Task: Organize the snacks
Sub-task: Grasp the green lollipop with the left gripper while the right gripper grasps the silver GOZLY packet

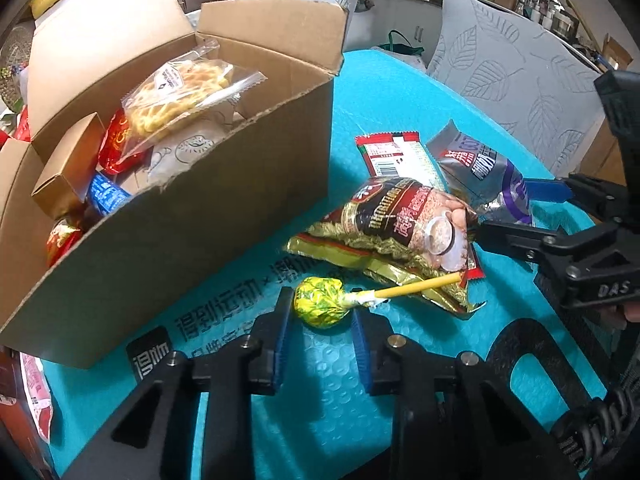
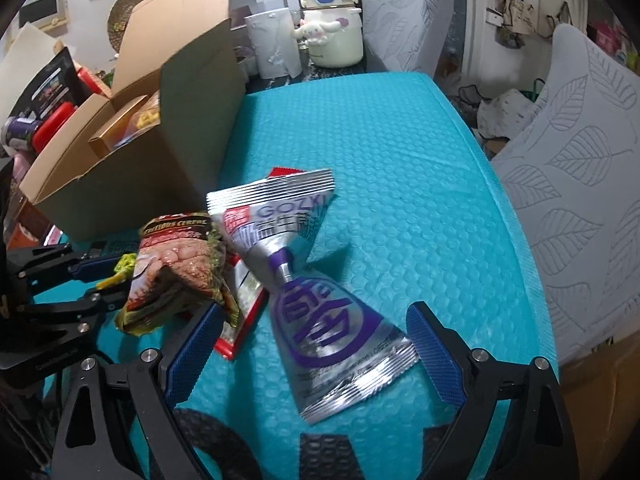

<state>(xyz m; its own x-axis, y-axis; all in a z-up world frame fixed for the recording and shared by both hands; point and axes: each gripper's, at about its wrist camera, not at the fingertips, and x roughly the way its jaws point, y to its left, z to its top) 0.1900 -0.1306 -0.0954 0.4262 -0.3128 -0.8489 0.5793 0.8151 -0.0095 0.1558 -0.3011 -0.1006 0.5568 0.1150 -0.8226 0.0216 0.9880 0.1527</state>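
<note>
My left gripper (image 1: 320, 310) is shut on the head of a lollipop (image 1: 322, 300) in a yellow-green wrapper, low over the teal mat; its yellow stick points right onto a gold and brown cereal packet (image 1: 404, 224). A silver and purple packet (image 2: 320, 320) lies between the blue pads (image 2: 432, 352) of my right gripper (image 2: 314, 308), which stands open without touching it. A red and white packet (image 1: 392, 152) lies under the other two. The open cardboard box (image 1: 180, 220) at the left holds several snacks. In the right wrist view, the left gripper (image 2: 120, 278) shows at the left.
The teal bubble mat (image 2: 400, 140) covers the table. Grey leaf-pattern chair backs (image 2: 580, 200) stand along its right side. A white kettle (image 2: 332, 20) and a white cup (image 2: 272, 40) stand beyond the far edge. Another red packet (image 1: 36, 392) lies by the box's near corner.
</note>
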